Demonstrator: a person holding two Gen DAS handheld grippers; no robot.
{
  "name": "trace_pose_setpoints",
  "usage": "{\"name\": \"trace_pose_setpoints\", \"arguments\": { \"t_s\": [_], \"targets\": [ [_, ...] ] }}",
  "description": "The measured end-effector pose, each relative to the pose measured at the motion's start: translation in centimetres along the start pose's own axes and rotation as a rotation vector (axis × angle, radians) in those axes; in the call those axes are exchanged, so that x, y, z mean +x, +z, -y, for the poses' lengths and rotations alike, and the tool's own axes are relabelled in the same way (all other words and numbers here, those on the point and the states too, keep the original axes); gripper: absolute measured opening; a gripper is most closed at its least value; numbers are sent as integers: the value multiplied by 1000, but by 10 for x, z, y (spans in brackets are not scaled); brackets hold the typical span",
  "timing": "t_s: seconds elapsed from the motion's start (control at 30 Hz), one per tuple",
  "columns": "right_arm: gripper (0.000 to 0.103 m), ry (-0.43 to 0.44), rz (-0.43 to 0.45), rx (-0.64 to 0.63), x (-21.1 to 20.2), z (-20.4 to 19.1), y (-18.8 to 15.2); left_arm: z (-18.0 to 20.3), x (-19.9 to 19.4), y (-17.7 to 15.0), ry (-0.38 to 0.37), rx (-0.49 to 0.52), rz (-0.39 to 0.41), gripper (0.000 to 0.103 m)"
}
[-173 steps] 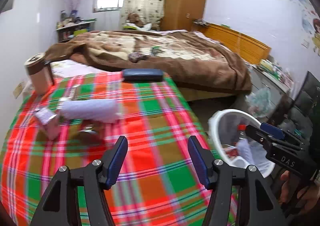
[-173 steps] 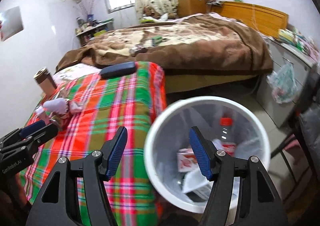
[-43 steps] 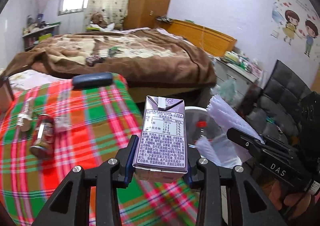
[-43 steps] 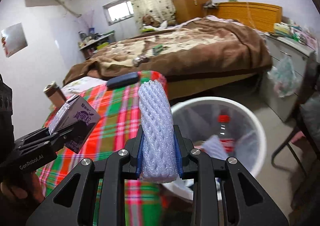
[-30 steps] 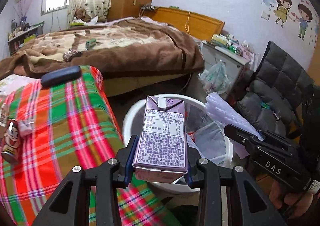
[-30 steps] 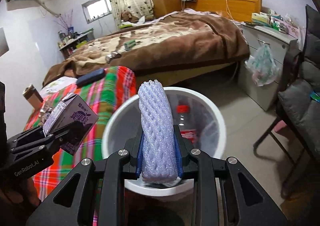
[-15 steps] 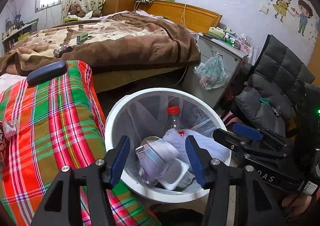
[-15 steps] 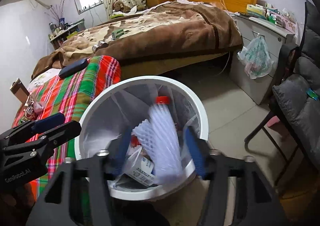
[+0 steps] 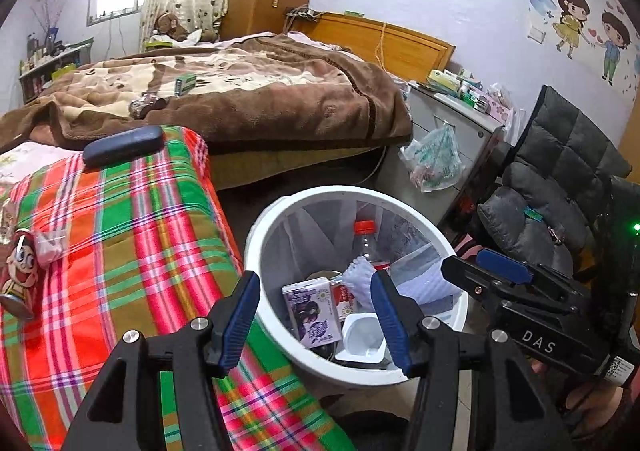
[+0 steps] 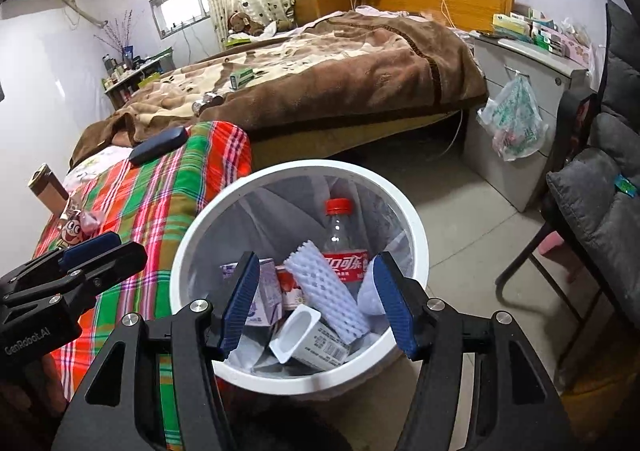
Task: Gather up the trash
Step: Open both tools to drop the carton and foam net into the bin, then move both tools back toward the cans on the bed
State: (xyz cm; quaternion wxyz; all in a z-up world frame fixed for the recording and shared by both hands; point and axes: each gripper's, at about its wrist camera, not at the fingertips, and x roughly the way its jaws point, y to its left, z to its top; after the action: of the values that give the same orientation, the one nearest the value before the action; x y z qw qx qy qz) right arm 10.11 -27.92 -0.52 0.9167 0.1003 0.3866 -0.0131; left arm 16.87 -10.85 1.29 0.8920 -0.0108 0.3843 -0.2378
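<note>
A white waste bin [image 9: 344,192] stands on the floor beside the plaid-covered bed. Inside it lie a purple drink carton [image 9: 312,311], a white foam net sleeve [image 10: 326,289], a cola bottle [image 10: 340,243] and a white plastic cup [image 9: 362,335]. My left gripper [image 9: 316,315] hangs open above the bin's near side, nothing between its blue pads. My right gripper [image 10: 316,299] is open over the bin [image 10: 304,167] too, and empty. The carton [image 10: 264,291] shows behind its left finger. Each gripper appears at the edge of the other's view.
On the plaid cover [image 9: 120,231] lie a cartoon-face can [image 9: 18,275], a small wrapper [image 9: 50,247] and a dark case [image 9: 124,145]. A brown-blanket bed is behind. A grey chair [image 9: 560,191], a cabinet with a hanging plastic bag [image 9: 434,159] stand to the right.
A second ago the left gripper held the purple carton and the right held the foam sleeve over the bin. Both jaws opened, and both items now lie in the bin.
</note>
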Motion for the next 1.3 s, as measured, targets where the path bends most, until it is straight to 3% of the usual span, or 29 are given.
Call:
{"name": "trace_pose_setpoints", "arguments": {
  "t_s": [0.57, 1.3],
  "targets": [
    [61, 39, 36, -47, -10, -34, 0, -32, -48, -7, 58, -40, 70, 57],
    [61, 118, 30, -111, -1, -95, -1, -121, -101, -21, 207, -144, 138, 57]
  ]
}}
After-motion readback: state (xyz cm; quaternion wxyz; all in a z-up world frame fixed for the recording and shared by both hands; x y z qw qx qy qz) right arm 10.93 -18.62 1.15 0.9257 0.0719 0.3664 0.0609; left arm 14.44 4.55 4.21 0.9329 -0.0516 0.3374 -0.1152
